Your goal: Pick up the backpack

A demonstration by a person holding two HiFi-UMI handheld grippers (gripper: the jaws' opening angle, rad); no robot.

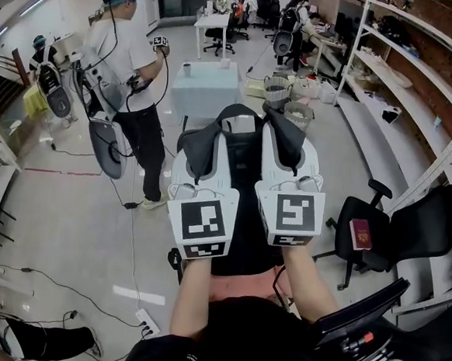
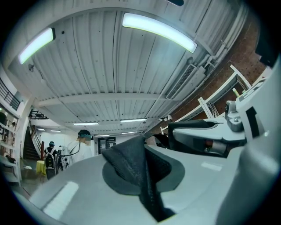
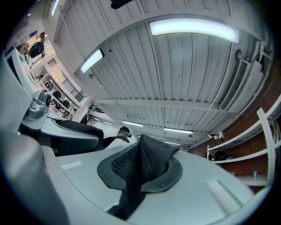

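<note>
Evidently the grab was done: the left gripper (image 2: pixel 142 176) had its jaws nearly together, pinching a black mesh strap (image 2: pixel 127 160) that bunched up out of the pads. The right gripper (image 3: pixel 140 178) was the same, jaws almost shut on a second strap (image 3: pixel 149 154), w/ fabric folded between the pads. Both pointed slightly upward, side by side in front of the person's chest, marker cubes facing the head cam.

The backpack (image 1: pixel 244 251) hung as a dark mass between & under the two grippers, straps running up to the tips. Its bottom was hidden, so couldn't tell if it was fully clear of the floor (image 1: pixel 74 226).

Step in hand, prob: lift/hold phase of the pick-up. Next move would call for keeping both pinches firm & raising evenly so neither strap slips, staying clear of the office chair (image 1: pixel 417 226) at right. Another person (image 1: pixel 130 59) stood well apart at left
</note>
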